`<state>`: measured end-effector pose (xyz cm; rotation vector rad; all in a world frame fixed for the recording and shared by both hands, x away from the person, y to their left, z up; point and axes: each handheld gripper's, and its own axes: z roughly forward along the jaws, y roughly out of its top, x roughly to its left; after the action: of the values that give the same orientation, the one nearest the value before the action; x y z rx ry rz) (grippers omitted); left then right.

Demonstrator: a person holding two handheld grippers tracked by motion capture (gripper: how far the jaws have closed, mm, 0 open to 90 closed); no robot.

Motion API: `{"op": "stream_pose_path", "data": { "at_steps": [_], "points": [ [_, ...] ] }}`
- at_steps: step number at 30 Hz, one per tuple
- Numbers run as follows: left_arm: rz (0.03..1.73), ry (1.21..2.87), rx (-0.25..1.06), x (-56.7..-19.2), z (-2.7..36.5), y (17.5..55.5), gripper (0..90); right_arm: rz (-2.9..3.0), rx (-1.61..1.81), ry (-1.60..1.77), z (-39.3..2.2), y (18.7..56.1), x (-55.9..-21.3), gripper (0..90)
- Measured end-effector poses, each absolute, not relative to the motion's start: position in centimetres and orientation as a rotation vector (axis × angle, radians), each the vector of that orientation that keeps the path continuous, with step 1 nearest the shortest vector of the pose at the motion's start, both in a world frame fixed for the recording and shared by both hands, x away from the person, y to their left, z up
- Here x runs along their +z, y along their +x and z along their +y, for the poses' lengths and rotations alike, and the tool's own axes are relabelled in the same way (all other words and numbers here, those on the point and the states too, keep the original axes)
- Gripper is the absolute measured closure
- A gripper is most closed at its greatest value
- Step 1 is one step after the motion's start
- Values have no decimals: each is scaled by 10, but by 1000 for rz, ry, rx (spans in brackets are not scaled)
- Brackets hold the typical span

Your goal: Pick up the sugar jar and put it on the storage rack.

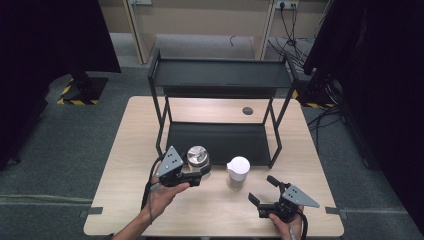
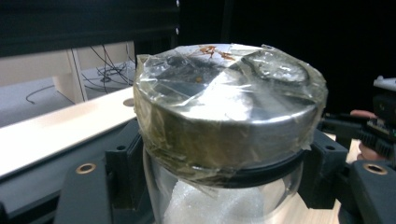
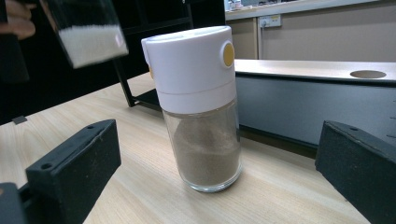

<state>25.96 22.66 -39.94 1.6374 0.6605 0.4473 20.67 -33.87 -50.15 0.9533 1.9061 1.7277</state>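
My left gripper (image 1: 200,172) is shut on a glass jar (image 1: 198,159) with a silver metal lid, and holds it off the table in front of the black rack. In the left gripper view the jar (image 2: 229,121) sits between the jaws, its lid covered in clear tape and white grains showing below. A glass shaker with a white cap (image 1: 238,171) stands on the table right of the jar. In the right gripper view this shaker (image 3: 198,107) holds brown powder and stands ahead of the wide-apart jaws. My right gripper (image 1: 264,190) is open near the table's front right, pointing at the shaker.
A black two-level metal rack (image 1: 220,80) stands at the back of the wooden table (image 1: 125,200), its lower shelf (image 1: 215,140) just behind the jar and shaker. A round cable hole (image 1: 247,110) lies behind the rack. Dark curtains and floor cables surround the table.
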Motion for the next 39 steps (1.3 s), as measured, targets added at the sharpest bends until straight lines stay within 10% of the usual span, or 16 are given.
{"op": "stream_pose_path", "data": {
  "at_steps": [39],
  "points": [
    [683,1631,491,-247,240,307,309,1904,1741,972,-340,209,-503,4]
  ]
}}
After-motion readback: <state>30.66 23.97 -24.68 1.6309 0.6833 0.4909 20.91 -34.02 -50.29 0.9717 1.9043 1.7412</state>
